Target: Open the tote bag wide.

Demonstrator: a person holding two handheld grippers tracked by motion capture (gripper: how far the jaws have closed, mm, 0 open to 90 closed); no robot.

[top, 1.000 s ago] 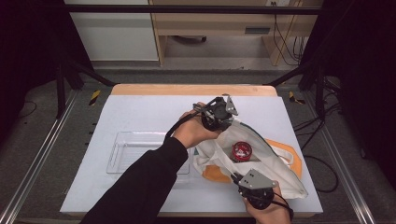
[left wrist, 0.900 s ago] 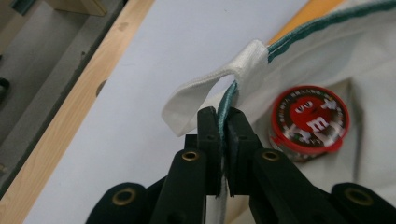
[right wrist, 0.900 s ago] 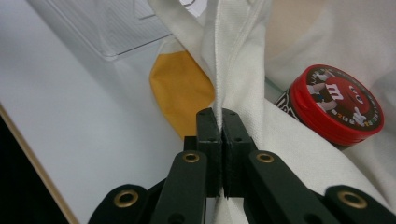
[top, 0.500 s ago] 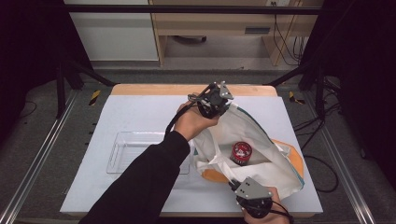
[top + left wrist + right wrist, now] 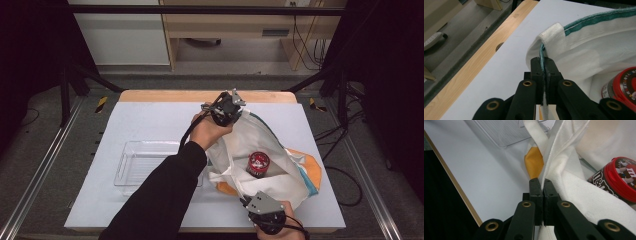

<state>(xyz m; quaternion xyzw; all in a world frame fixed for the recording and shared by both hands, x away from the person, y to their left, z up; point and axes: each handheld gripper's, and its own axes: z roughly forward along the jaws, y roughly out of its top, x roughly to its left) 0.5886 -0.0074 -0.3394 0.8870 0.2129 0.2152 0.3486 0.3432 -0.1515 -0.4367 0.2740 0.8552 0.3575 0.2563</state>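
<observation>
Bag point(image 5: 272, 165) held open on worktop point(image 5: 150, 125): left gripper point(image 5: 231, 102) clamped on far rim, right gripper point(image 5: 250, 200) clamped on near edge. Red-lidded jar point(image 5: 258, 164) inside bag; clear tray point(image 5: 145, 162) just left of bag.

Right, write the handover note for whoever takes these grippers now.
Left gripper: shut on the bag rim at its far edge, by the green trim.
Right gripper: shut on the bag's white cloth at the near edge.
Bag lies on the table, mouth held open between the two grips. Red-lidded can sits inside. Clear tray lies to the bag's left.
Done: both grips set, bag open.
Left: probably getting the can out; keep both grips firm.
</observation>
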